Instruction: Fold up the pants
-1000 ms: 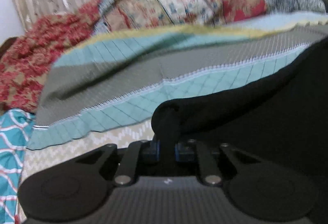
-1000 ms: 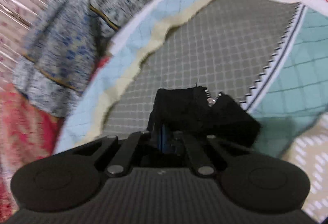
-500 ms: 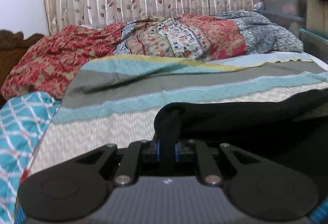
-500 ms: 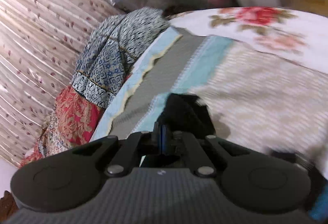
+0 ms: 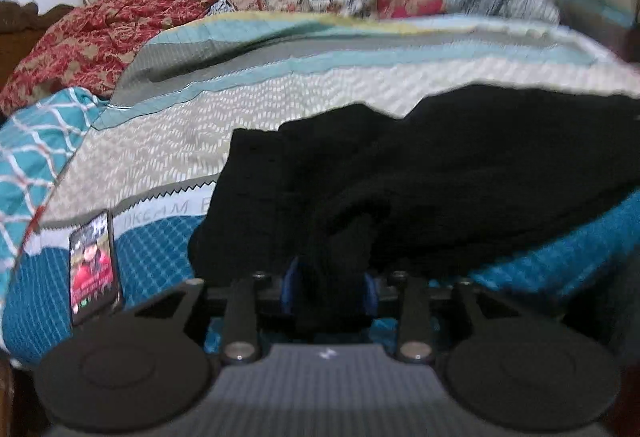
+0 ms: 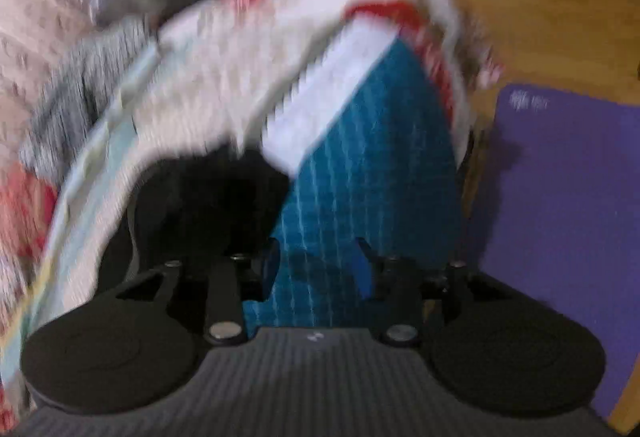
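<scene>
Both jaws opening: left gripper [image 5: 329,287] straddles black pants [image 5: 440,173], right gripper [image 6: 316,269] seemingly emptied; fold could be dragged askew if cloth snags.

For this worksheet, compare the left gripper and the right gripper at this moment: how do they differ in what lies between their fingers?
1. The left gripper has black pants cloth bunched between its blue pads; the right gripper has only teal bedspread showing in its gap.
2. The pants lie ahead of the left gripper, but off to the left side of the right gripper.

Shared: both have jaws that are opening, and both point down at the bed.
</scene>
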